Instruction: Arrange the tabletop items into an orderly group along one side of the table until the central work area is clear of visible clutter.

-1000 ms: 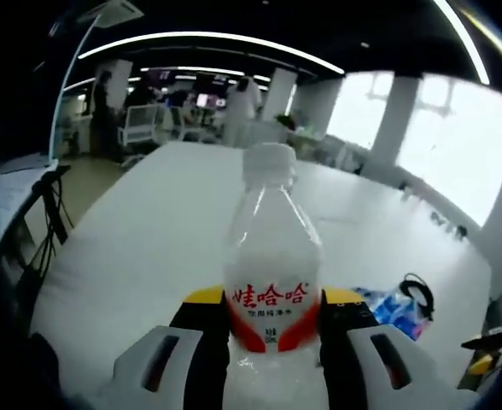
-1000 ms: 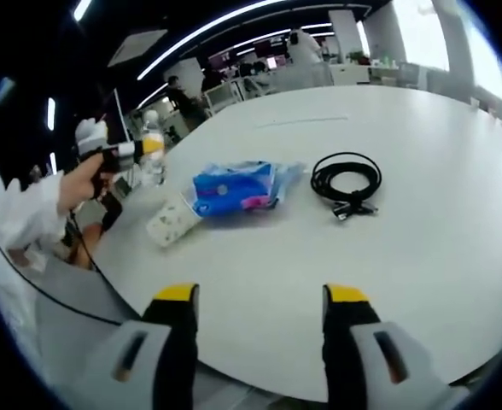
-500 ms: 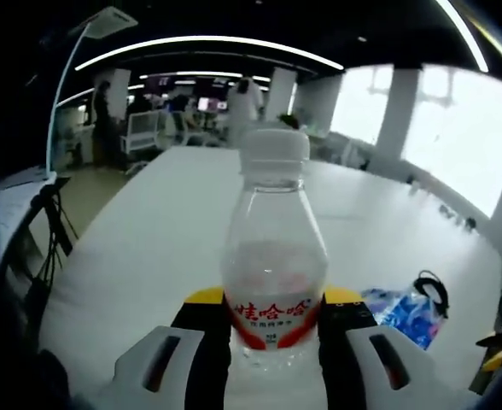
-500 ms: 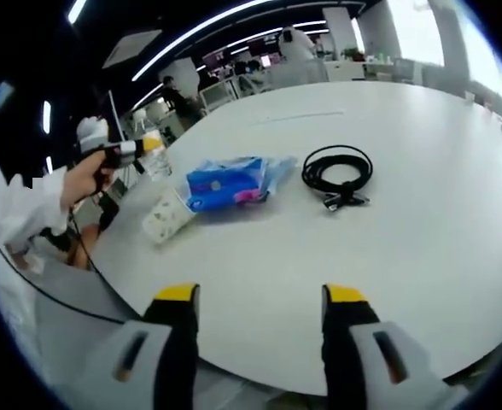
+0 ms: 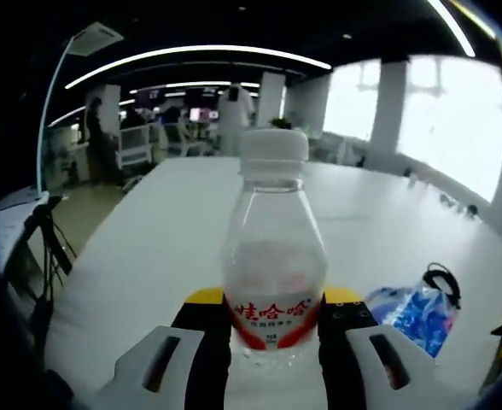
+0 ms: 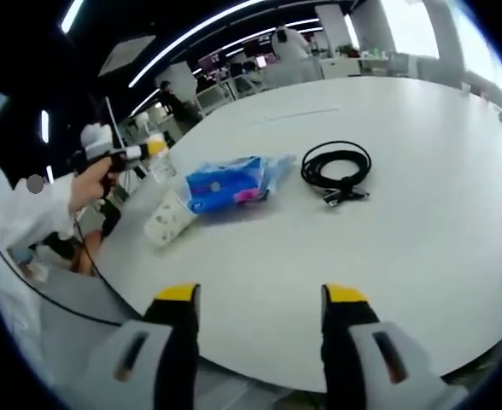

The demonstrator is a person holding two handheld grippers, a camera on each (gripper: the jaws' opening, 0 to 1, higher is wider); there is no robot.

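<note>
Since a second ago the bottle point(image 5: 272, 256) is sitting lower between the jaws of the left gripper point(image 5: 272, 320), so the cap is standing clear above and the red label is resting right at the yellow tips, while the background is shifting only with the hand. Seen from the left gripper view, the gripper is clamping on the bottle at label height, holding it upright over the near part of the white table point(image 5: 148, 248); the blue packet point(image 5: 417, 312) is lying to the right with the black cable point(image 5: 443, 278) just beyond it. The bottle is looking like clear, thin plastic with little or no water visible, so it is probably light and likely to dent under a hard squeeze, and its smooth wall may slip; the labelled waist is a sensible place to be holding it. Turning to the right gripper view, the right gripper point(image 6: 259, 337) is hovering with jaws apart and nothing between them, above the near table edge. Far left, the person's hand point(image 6: 93, 181) is carrying the left gripper and the bottle beside the table edge. A small pale pack point(image 6: 167, 219) is touching the blue packet's left end, and the coiled cable is lying apart to the right; it is limp and best taken across the bundled loops.
</note>
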